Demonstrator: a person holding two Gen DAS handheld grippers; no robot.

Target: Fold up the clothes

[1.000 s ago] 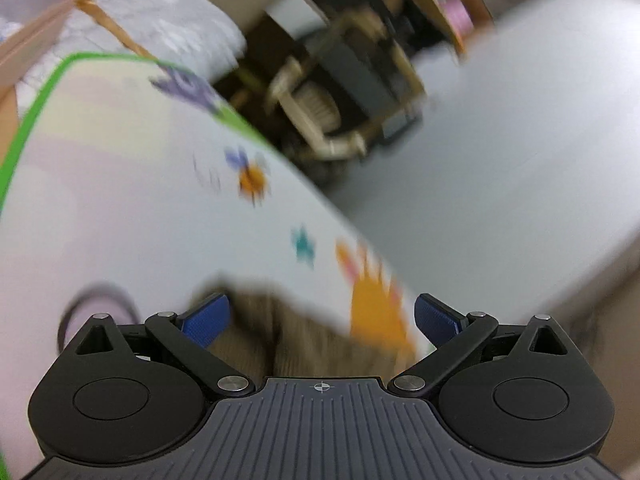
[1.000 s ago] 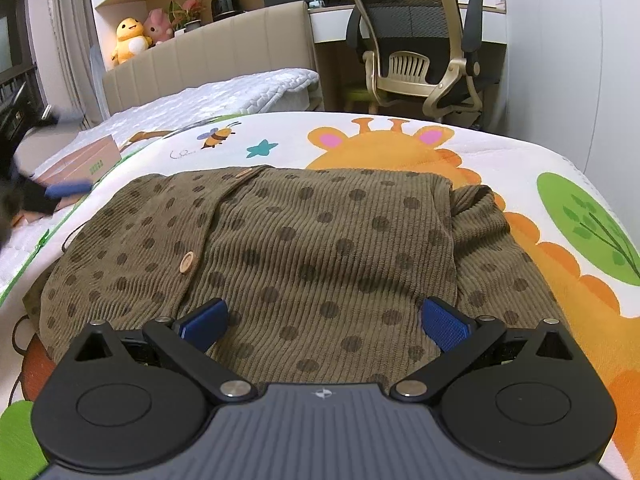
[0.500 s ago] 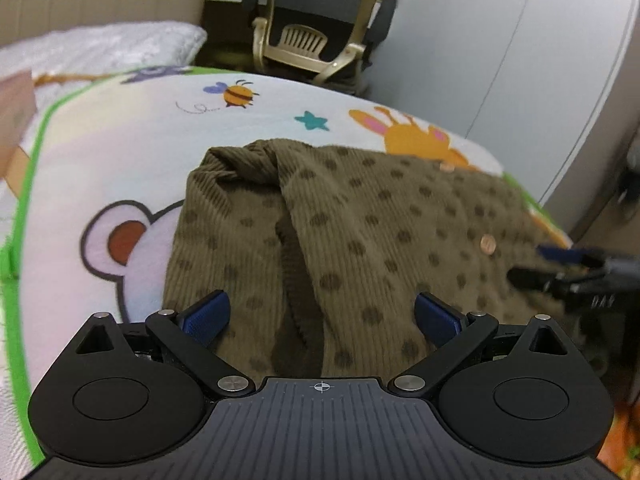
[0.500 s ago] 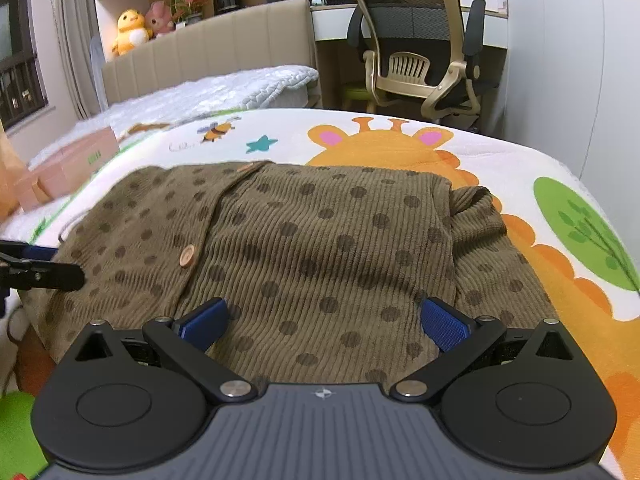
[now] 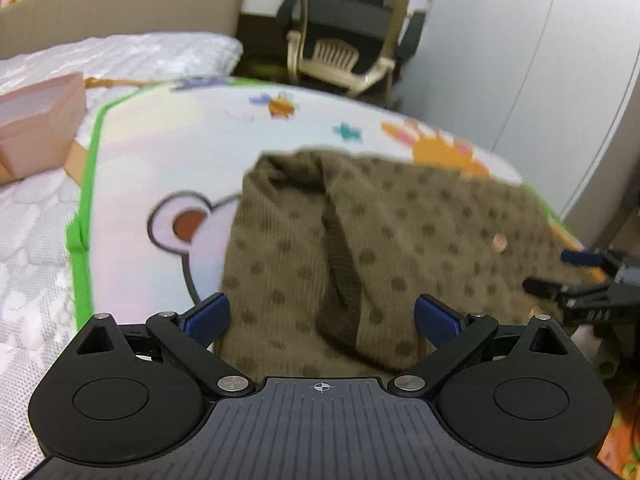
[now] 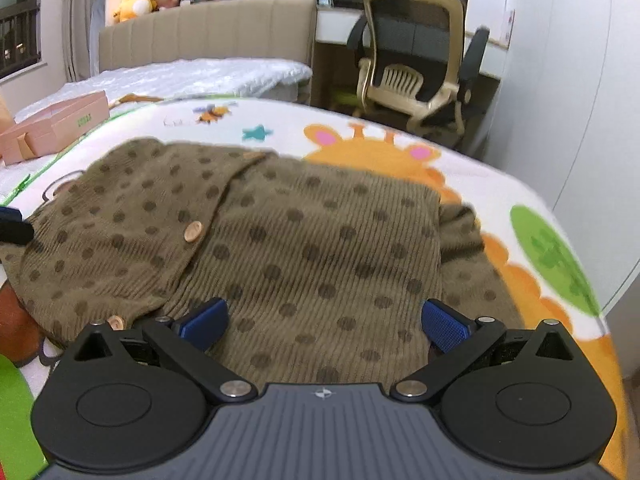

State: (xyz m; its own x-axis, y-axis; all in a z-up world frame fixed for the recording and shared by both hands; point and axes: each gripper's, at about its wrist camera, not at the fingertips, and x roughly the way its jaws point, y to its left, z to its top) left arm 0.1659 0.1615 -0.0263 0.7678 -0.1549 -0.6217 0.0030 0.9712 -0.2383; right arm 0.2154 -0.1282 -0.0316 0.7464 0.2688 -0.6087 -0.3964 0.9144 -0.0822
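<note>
An olive-brown dotted cardigan (image 6: 304, 240) with wooden buttons lies spread on a cartoon-print play mat (image 6: 400, 152); it also shows in the left wrist view (image 5: 360, 248), with one sleeve folded over its body. My left gripper (image 5: 322, 316) is open and empty, just above the garment's left side. My right gripper (image 6: 324, 322) is open and empty over the garment's near hem. The right gripper's fingers (image 5: 580, 276) show at the right edge of the left wrist view. The left gripper's fingertip (image 6: 14, 224) shows at the left edge of the right wrist view.
A pink cardboard box (image 6: 52, 128) sits on the white mattress (image 6: 192, 76) left of the mat. A beige headboard (image 6: 208, 28) and an office chair (image 6: 416, 68) stand behind. A white wall (image 6: 580, 100) is on the right.
The left gripper has swung round from the wall and chair towards the cardigan and now hovers over its left side. The right gripper has dropped slightly closer to the hem.
</note>
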